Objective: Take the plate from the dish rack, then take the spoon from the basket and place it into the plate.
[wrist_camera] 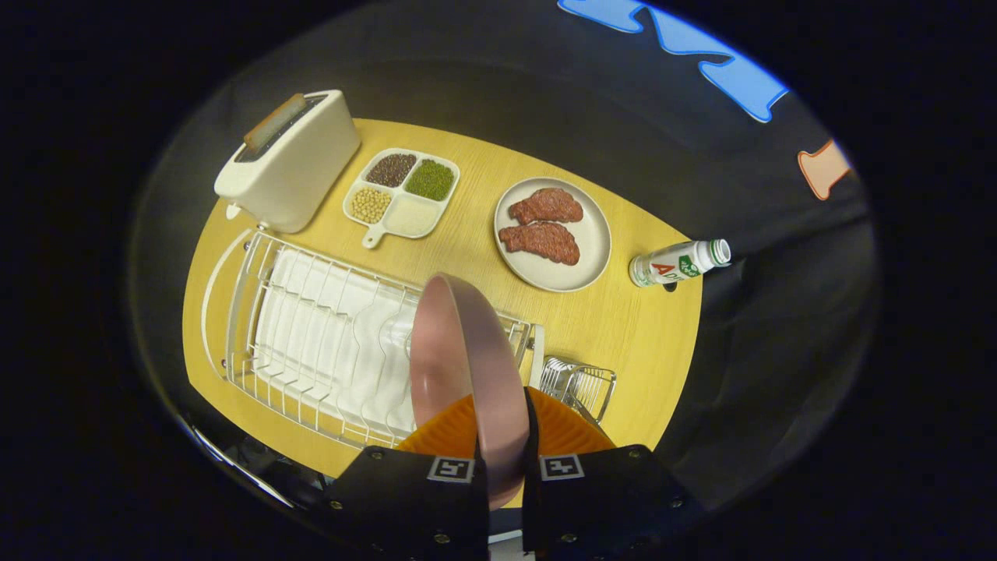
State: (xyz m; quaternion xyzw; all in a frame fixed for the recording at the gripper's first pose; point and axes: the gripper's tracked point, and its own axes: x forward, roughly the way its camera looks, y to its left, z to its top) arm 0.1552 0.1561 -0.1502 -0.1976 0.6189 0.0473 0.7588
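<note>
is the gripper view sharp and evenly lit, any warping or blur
Gripper view: strong fisheye warp, the dish rack wires and table edge bow; light pools mid-table, dimming outward; the pink plate, gripped edge-on by the tongs, looks slightly soft up close.

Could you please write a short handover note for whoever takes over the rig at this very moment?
Gripper: shut on the pink plate, held on edge between both fingers above the dish rack.
Basket: hooked on the rack's end, just beyond the fingers; I cannot make out the spoon inside.
Done: plate is lifted out of the rack.
Left: set the plate down on the table, then fetch the spoon and lay it in the plate.
</note>
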